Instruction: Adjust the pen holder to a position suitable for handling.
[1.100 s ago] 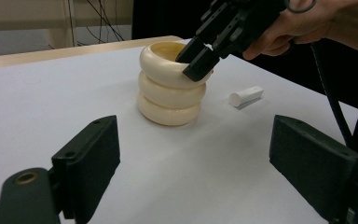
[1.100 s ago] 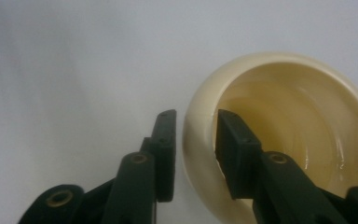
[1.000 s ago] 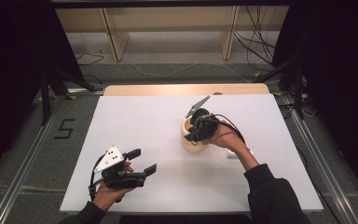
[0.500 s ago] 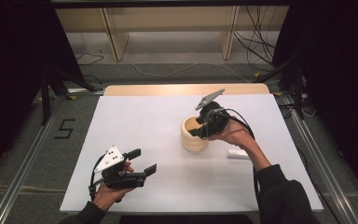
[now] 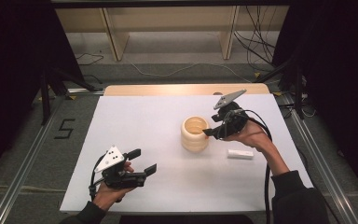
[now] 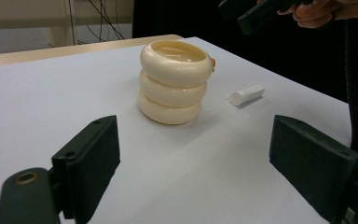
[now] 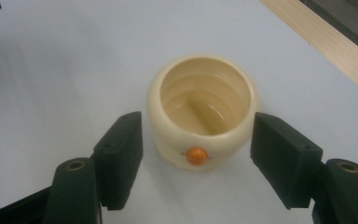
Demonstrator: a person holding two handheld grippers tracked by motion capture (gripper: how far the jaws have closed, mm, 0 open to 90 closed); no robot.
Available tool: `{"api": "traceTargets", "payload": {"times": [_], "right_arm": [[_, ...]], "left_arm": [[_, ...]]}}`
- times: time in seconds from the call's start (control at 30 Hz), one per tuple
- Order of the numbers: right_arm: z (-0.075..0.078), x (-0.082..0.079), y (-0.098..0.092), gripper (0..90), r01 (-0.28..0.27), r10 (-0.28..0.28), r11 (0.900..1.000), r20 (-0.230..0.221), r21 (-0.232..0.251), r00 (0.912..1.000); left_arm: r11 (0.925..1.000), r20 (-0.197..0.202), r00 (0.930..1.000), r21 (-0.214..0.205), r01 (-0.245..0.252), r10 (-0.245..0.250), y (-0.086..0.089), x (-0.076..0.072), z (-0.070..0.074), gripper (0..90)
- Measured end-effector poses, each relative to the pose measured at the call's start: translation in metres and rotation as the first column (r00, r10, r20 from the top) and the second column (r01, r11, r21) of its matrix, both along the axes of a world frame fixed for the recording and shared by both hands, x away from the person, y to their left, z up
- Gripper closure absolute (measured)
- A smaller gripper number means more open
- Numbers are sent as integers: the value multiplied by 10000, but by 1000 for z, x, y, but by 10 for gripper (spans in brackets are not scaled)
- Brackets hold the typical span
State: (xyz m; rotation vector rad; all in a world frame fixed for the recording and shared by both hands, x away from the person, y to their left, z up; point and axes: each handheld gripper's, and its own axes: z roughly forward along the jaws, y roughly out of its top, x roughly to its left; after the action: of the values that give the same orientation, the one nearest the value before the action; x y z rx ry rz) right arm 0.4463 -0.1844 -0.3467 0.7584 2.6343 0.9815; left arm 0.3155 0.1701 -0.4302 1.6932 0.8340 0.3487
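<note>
Standing upright near the middle of the white bench (image 5: 168, 116), a cream, ribbed plastic cup (image 5: 195, 134) shaped like three stacked rings is showing a small orange button (image 7: 196, 155) on its upper ring. The right gripper (image 5: 210, 132) is hovering just beside the cup's rim, its jaws spread wide to either side. A small white cylinder (image 5: 240, 153) is lying near the cup. The left gripper (image 5: 142, 161) is waiting wide apart near the bench's front edge.
</note>
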Motion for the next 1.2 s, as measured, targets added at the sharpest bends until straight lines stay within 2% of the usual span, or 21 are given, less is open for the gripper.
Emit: {"api": "traceTargets", "payload": {"times": [0.2, 0.47, 0.77, 0.83, 0.97, 1.2], "right_arm": [[-5, -3, -15, 328, 350, -349, 9994, -65, 50, 9994], [-13, -8, -26, 309, 528, -528, 9986, -85, 94, 9986], [-28, -17, -41, 299, 768, -771, 9967, 110, 252, 9970], [-32, -19, -47, 299, 867, -876, 9952, 176, 457, 9960], [-42, -23, -56, 294, 1033, -1041, 9930, 104, 572, 9945], [-48, -23, -60, 282, 1136, -1137, 9928, -9, 366, 9935]], "left_arm": [[10000, 10, 10000, 9, -7, 7, 0, 0, 0, 156], [10000, -5, 10000, 6, -26, 26, 0, 1, 0, 156], [10000, -73, 9999, 21, -79, 80, 0, 2, -2, 156], [10000, -107, 9999, 24, -87, 87, 1, 3, -2, 156], [9999, -93, 9999, 20, -123, 123, 0, 3, -2, 156], [9999, -89, 9999, 14, -119, 120, 1, 4, -2, 156]]}}
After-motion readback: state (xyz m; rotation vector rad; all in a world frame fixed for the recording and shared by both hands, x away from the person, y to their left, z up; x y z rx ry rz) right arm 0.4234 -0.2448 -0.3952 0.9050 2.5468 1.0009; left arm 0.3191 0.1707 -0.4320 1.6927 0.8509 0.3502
